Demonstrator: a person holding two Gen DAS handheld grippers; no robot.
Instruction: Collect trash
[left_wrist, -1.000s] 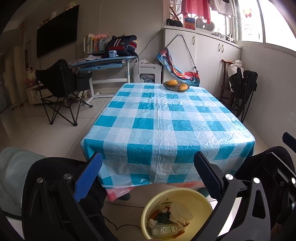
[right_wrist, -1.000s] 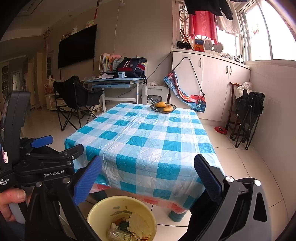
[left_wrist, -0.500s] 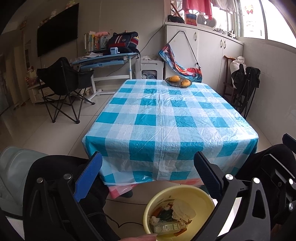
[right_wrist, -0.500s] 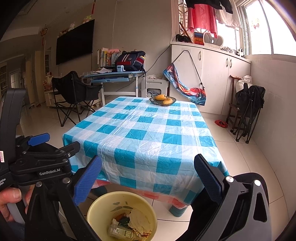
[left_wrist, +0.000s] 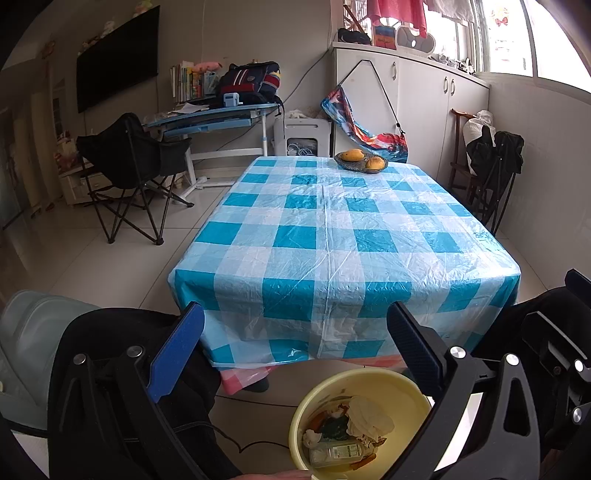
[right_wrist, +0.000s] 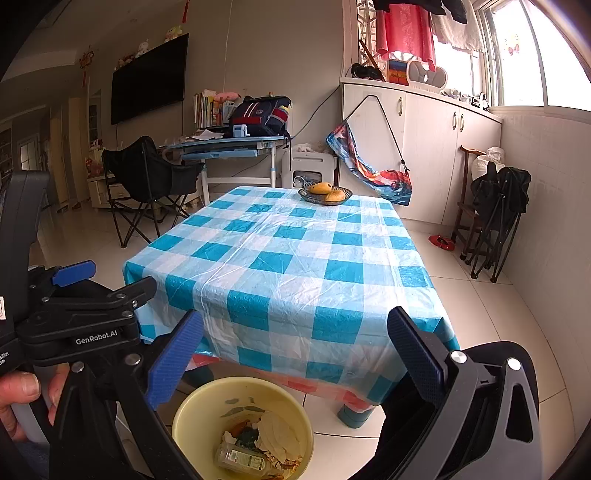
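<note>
Checked tablecloth (left_wrist: 343, 236), fruit bowl (left_wrist: 361, 162), folding chair (left_wrist: 133, 162), wall television (right_wrist: 147, 79)

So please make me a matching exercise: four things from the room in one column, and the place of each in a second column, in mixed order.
Things:
1. fruit bowl
2. plastic bottle
3. backpack
4. television

Places:
A. inside the yellow bucket on the floor
B. on the wall
C. at the far end of the checked table
D. on the blue desk

Pairs: 1-C, 2-A, 3-D, 4-B
</note>
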